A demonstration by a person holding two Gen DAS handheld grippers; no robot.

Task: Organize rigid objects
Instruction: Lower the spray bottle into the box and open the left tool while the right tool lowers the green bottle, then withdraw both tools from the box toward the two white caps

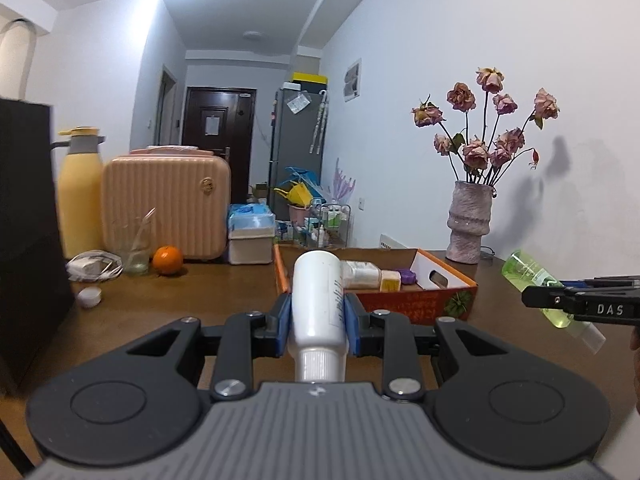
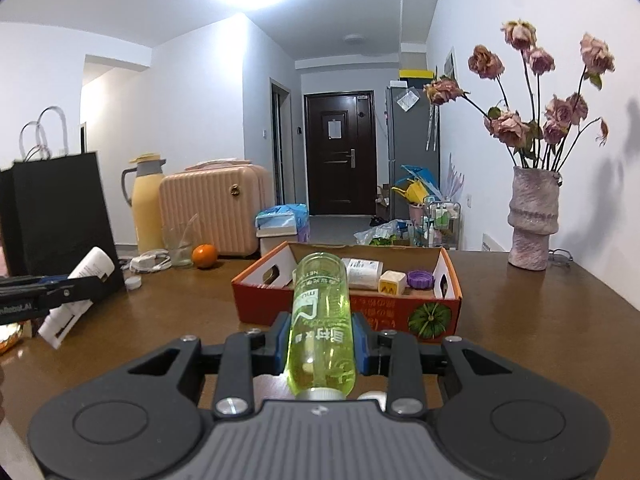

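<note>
Bare table (image 2: 540,320) lies at the right of the frame beside the cardboard box (image 2: 344,312). The vase (image 2: 532,220) blocks the far right corner.

Both tongs share one build: the left tongs (image 1: 318,312) and right tongs (image 2: 322,340) have matte black linkage arms with silver round screws, blue pads (image 1: 283,320) at the tips and a ribbed grey housing at 6 o'clock; white "DAS" lettering marks one side.
</note>
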